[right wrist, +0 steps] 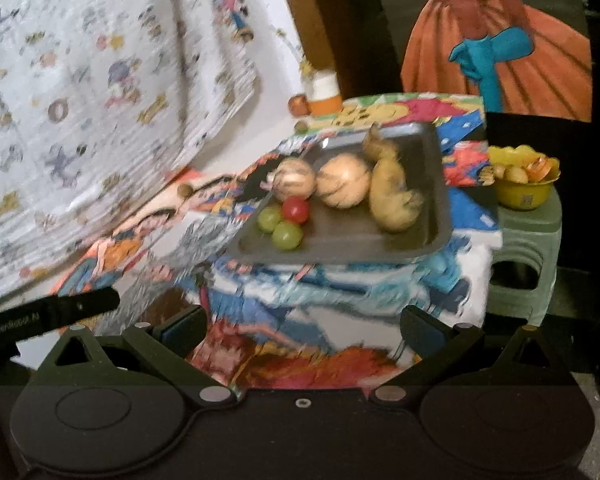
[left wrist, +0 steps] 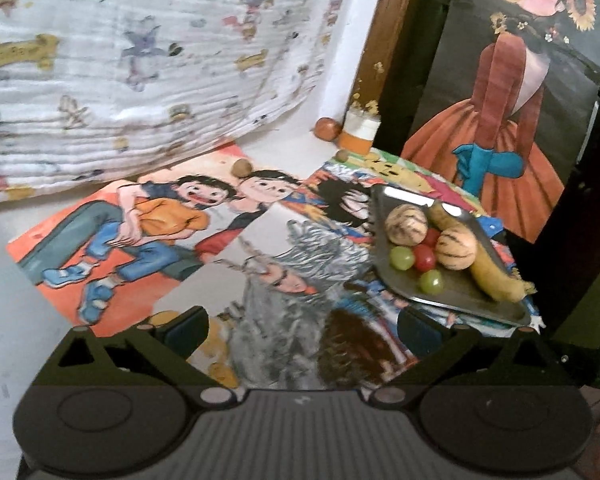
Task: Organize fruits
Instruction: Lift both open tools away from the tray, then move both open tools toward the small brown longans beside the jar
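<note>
A metal tray (left wrist: 456, 300) lies at the right end of a table covered in cartoon posters. It holds two striped round melons (left wrist: 406, 225) (left wrist: 457, 248), a long yellow fruit (left wrist: 490, 268), a red cherry tomato (left wrist: 425, 258) and two green grapes (left wrist: 402, 258). My left gripper (left wrist: 304, 328) hangs open and empty over the posters, short and left of the tray. The right wrist view has the tray (right wrist: 340, 244) straight ahead, with melons (right wrist: 343, 184), yellow fruit (right wrist: 392, 196), tomato (right wrist: 295, 208) and grapes (right wrist: 287, 235). My right gripper (right wrist: 304, 328) is open and empty, short of the tray's near rim.
Two small brown nuts (left wrist: 242, 168) (left wrist: 342, 156) lie on the posters. An orange-red fruit (left wrist: 327, 128) and a white-orange cup (left wrist: 360, 132) stand at the back. A yellow bowl (right wrist: 524, 184) of fruit sits on a green stool (right wrist: 528, 248) at the right. Patterned cloth (left wrist: 120, 80) hangs on the left.
</note>
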`<state>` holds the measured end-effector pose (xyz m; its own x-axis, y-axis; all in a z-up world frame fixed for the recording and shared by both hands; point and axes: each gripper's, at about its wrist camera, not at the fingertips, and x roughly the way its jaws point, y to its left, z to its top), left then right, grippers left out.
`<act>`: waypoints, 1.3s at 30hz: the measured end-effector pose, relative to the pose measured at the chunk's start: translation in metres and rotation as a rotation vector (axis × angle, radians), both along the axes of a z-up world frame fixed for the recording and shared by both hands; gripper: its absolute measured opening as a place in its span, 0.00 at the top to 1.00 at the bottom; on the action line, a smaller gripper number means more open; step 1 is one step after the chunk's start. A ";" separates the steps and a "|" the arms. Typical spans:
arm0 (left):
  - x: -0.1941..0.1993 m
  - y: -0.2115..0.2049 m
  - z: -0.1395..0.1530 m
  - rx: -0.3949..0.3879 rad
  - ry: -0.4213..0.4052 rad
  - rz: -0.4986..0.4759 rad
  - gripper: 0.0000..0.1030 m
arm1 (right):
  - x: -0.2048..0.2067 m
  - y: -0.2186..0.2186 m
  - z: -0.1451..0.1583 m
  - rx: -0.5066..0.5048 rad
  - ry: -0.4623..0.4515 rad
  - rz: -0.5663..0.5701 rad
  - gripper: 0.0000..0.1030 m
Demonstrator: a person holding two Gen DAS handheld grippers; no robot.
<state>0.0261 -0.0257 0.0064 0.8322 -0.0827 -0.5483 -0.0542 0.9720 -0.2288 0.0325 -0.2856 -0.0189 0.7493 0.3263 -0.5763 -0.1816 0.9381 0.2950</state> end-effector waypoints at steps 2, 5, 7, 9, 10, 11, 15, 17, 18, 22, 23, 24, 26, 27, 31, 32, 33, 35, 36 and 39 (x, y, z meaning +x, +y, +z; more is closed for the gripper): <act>-0.003 0.004 -0.001 0.004 0.004 0.002 0.00 | -0.005 0.004 -0.004 -0.017 0.016 0.002 0.01; -0.006 0.008 -0.002 0.000 0.009 0.000 0.00 | -0.012 0.009 -0.008 -0.027 0.037 -0.003 0.01; -0.009 0.010 -0.003 -0.001 0.009 -0.001 0.00 | -0.016 0.011 -0.010 -0.035 0.043 0.001 0.01; -0.012 0.011 -0.004 -0.006 0.008 -0.003 0.00 | -0.019 0.017 -0.011 -0.054 0.046 0.008 0.01; -0.012 0.012 -0.005 -0.008 0.009 -0.004 0.00 | -0.019 0.019 -0.011 -0.063 0.045 0.012 0.01; -0.013 0.013 -0.005 -0.009 0.010 -0.004 0.00 | -0.020 0.021 -0.011 -0.072 0.044 0.016 0.01; -0.017 0.016 -0.006 -0.012 0.013 0.000 0.00 | -0.022 0.031 -0.011 -0.109 0.042 0.043 0.01; -0.018 0.018 -0.006 -0.014 0.013 0.005 0.00 | -0.024 0.035 -0.010 -0.126 0.036 0.054 0.01; -0.019 0.019 -0.006 -0.015 0.012 0.007 0.00 | -0.025 0.036 -0.010 -0.132 0.034 0.059 0.01; -0.023 0.022 -0.006 -0.016 0.011 0.013 0.00 | -0.027 0.041 -0.010 -0.148 0.035 0.068 0.01; -0.023 0.022 -0.006 -0.017 0.012 0.014 0.00 | -0.027 0.042 -0.010 -0.151 0.035 0.069 0.01; -0.024 0.023 -0.006 -0.017 0.013 0.014 0.00 | -0.027 0.043 -0.010 -0.154 0.036 0.071 0.01; -0.025 0.023 -0.006 -0.016 0.015 0.016 0.00 | -0.028 0.045 -0.010 -0.161 0.035 0.075 0.01; -0.025 0.024 -0.007 -0.015 0.015 0.017 0.00 | -0.028 0.046 -0.010 -0.164 0.033 0.077 0.01; -0.027 0.025 -0.007 -0.017 0.017 0.019 0.00 | -0.029 0.048 -0.009 -0.170 0.029 0.083 0.01; -0.027 0.026 -0.008 -0.017 0.017 0.020 0.00 | -0.029 0.048 -0.009 -0.172 0.028 0.084 0.01; -0.027 0.026 -0.008 -0.016 0.018 0.020 0.00 | -0.029 0.048 -0.008 -0.173 0.027 0.085 0.01; -0.028 0.026 -0.008 -0.014 0.019 0.022 0.00 | -0.028 0.049 -0.007 -0.178 0.020 0.092 0.01; -0.028 0.027 -0.007 -0.012 0.019 0.023 0.00 | -0.026 0.050 -0.006 -0.180 0.016 0.098 0.01; -0.026 0.028 -0.005 -0.001 0.018 0.024 0.00 | -0.019 0.052 0.000 -0.186 0.001 0.117 0.01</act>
